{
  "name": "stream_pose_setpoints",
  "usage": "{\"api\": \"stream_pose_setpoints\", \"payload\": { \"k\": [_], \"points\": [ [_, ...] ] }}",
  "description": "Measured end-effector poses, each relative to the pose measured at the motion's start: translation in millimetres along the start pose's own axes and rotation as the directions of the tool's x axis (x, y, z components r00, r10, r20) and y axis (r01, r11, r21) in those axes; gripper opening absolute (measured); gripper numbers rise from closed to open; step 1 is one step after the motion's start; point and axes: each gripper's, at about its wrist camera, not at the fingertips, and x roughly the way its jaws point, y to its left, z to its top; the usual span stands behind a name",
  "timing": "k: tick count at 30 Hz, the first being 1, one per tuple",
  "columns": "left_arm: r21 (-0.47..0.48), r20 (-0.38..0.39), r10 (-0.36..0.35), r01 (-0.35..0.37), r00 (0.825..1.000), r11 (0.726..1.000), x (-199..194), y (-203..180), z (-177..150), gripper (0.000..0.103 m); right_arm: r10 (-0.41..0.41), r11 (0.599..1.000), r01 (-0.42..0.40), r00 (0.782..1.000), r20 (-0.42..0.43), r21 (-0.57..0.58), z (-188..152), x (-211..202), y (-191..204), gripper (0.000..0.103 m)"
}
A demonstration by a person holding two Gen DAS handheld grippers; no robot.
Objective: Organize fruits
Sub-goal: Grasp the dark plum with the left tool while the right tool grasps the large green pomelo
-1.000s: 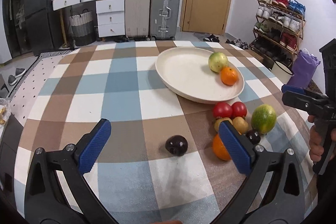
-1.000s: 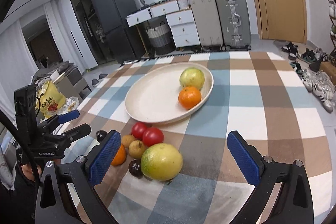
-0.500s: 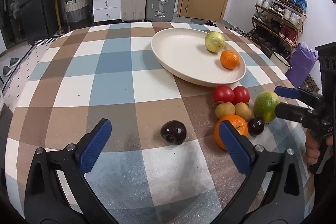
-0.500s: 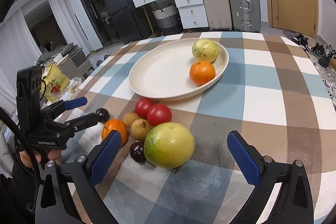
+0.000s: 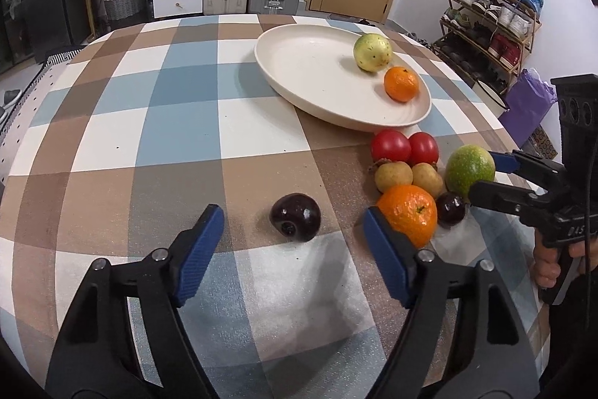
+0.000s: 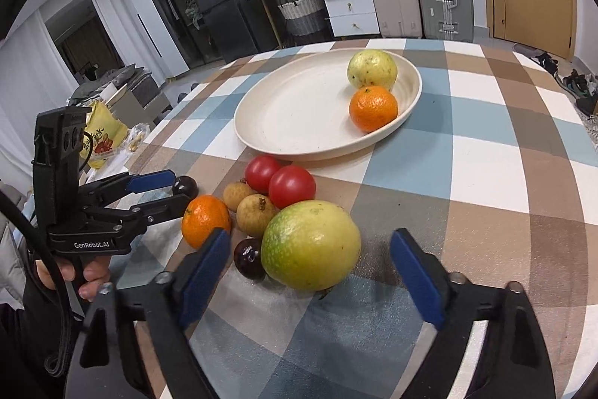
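Checked cloth covers the desk (image 5: 179, 122). Cream plate (image 5: 299, 70) holds a pale guava (image 5: 372, 52) and a small orange (image 5: 401, 83). Left gripper (image 5: 293, 234): jaws open, either side of a dark plum (image 5: 295, 217), not touching. Right gripper (image 6: 308, 258): jaws open, flanking the large green fruit (image 6: 311, 245) in the loose pile beside the plate.

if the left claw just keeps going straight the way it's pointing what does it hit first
Most likely the dark purple round plum, lying alone on the checked tablecloth just ahead between the open left claw fingers. The orange mandarin sits beside the right finger, probably just off the line.
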Motion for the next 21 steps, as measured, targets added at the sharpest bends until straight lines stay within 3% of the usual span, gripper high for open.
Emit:
{"api": "stream_pose_setpoints", "payload": {
  "k": [5, 10, 12, 21],
  "points": [
    [0.007, -0.007, -0.006, 0.006, 1.000, 1.000, 0.6, -2.1, -1.1, 0.062, 0.009, 1.000, -0.009, 1.000, -0.003, 0.014, -0.3, 1.1, -1.4, 0.080],
    [0.016, -0.006, -0.022, 0.022, 1.000, 1.000, 0.0, -3.5, -1.0, 0.038, 0.006, 1.000, -0.006, 1.000, 0.011, 0.011, 0.0, -1.9, -0.4, 0.079],
    [0.015, -0.007, -0.028, 0.028, 1.000, 0.999, 0.1, -3.2, -0.8, 0.023, 0.006, 1.000, -0.006, 1.000, 0.011, 0.010, 0.4, -1.9, -0.5, 0.078],
    [0.037, 0.014, -0.042, 0.042, 0.999, 0.998, -4.7, -8.2, -1.9, 0.023, 0.007, 1.000, -0.007, 1.000, 0.012, 0.003, 0.4, -1.4, -0.1, 0.070]
  ]
}}
